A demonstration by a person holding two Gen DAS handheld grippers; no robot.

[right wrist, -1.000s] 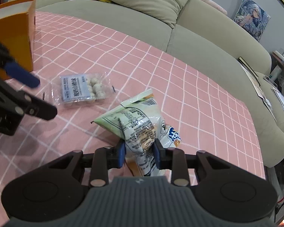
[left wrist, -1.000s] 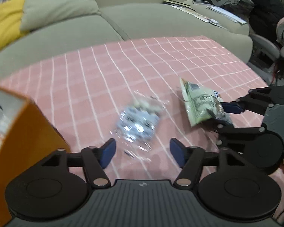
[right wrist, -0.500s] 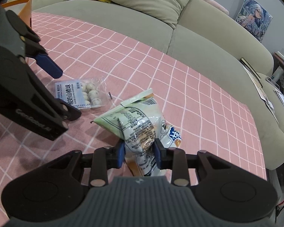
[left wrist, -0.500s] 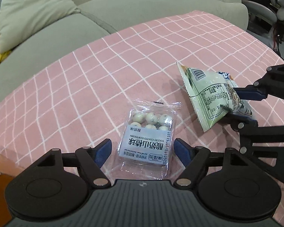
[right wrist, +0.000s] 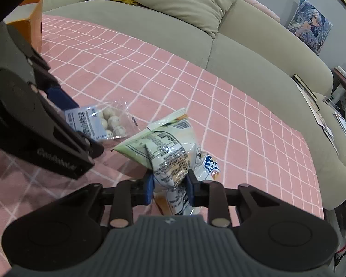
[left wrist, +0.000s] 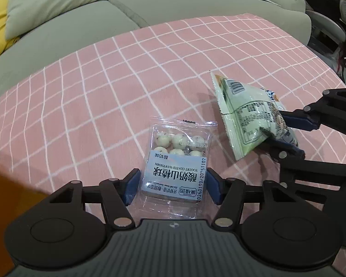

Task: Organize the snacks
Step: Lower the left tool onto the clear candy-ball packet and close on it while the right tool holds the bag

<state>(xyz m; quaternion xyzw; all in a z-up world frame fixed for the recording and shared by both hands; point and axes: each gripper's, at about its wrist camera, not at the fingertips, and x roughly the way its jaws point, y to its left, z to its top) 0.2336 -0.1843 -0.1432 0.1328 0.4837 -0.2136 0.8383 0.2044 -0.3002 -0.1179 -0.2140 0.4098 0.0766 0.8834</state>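
Observation:
A clear packet of white yogurt-coated balls with a blue label [left wrist: 176, 161] lies on the pink checked cloth [left wrist: 103, 97]. My left gripper [left wrist: 173, 185] is open, its blue pads on either side of the packet's label end. The packet also shows in the right wrist view [right wrist: 96, 121], partly behind the left gripper. My right gripper [right wrist: 169, 184] is shut on a pale green snack bag [right wrist: 166, 147], which rests tilted on the cloth. The bag shows in the left wrist view [left wrist: 246, 115] to the right of the packet.
An orange box [right wrist: 30, 27] stands at the far left of the cloth; its blurred edge fills the lower left of the left wrist view [left wrist: 2, 196]. A grey-green sofa [right wrist: 242, 37] with cushions runs behind the cloth. Papers [right wrist: 320, 115] lie on the sofa at right.
My left gripper has moved forward and down over the packet, so its pads now flank the label end. The right gripper stays shut on the green bag, barely moving.

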